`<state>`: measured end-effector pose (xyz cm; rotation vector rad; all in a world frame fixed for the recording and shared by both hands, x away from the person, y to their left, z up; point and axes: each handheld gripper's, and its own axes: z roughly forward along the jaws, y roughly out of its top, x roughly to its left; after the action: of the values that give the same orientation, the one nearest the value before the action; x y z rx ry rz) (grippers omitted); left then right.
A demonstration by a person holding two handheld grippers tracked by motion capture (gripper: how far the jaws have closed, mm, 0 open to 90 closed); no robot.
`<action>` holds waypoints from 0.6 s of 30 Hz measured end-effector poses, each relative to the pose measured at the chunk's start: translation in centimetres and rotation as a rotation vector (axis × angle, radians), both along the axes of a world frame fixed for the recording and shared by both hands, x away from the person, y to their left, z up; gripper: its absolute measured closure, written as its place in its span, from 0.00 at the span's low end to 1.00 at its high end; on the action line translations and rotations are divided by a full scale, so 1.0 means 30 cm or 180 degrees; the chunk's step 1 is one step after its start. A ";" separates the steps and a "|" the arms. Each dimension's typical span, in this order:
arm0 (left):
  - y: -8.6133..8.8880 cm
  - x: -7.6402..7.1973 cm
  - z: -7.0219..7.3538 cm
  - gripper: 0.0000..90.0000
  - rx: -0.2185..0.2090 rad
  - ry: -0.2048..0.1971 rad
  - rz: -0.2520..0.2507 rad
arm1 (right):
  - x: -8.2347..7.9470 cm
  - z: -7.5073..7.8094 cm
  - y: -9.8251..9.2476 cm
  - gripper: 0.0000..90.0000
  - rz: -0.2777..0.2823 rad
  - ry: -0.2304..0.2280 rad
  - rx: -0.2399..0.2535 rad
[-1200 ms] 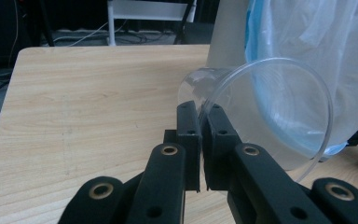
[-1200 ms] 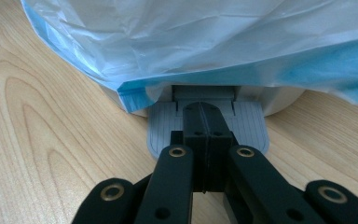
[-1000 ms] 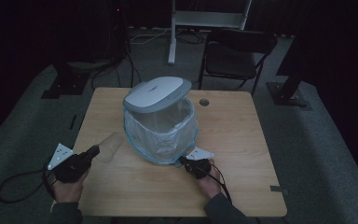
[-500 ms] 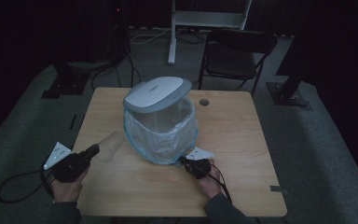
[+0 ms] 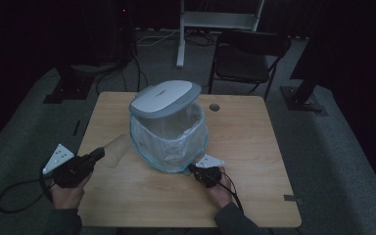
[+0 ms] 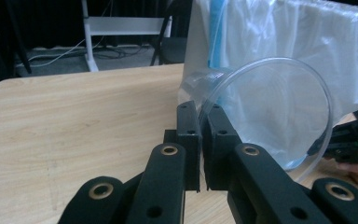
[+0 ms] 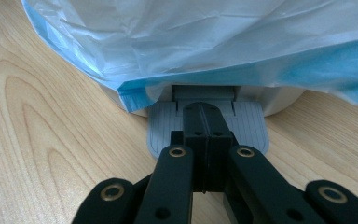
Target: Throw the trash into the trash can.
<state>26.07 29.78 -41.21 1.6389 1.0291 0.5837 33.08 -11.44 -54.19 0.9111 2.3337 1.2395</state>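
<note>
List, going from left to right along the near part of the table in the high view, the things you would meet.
Left gripper shut on the rim of a clear plastic cup → white pedal bin lined with a pale blue plastic bag → right gripper, shut, at the bin's foot pedal.

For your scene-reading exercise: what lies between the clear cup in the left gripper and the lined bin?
Bare tabletop: in the high view the clear cup, pinched at its rim by the left gripper, lies short of the bin.
</note>
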 end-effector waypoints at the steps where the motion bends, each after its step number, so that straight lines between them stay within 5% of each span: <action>1: 0.000 0.000 0.003 0.97 -0.0003 -0.0001 -0.0005 | 0.000 0.000 0.000 1.00 0.0001 -0.0001 0.0000; 18: 0.005 -0.001 0.072 0.97 -0.0013 -0.0082 -0.0216 | 0.001 0.000 0.000 1.00 0.0007 -0.0001 0.0002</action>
<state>26.05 29.93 -39.05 1.6521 0.9515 0.5557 33.09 -11.45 -54.19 0.9086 2.3350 1.2411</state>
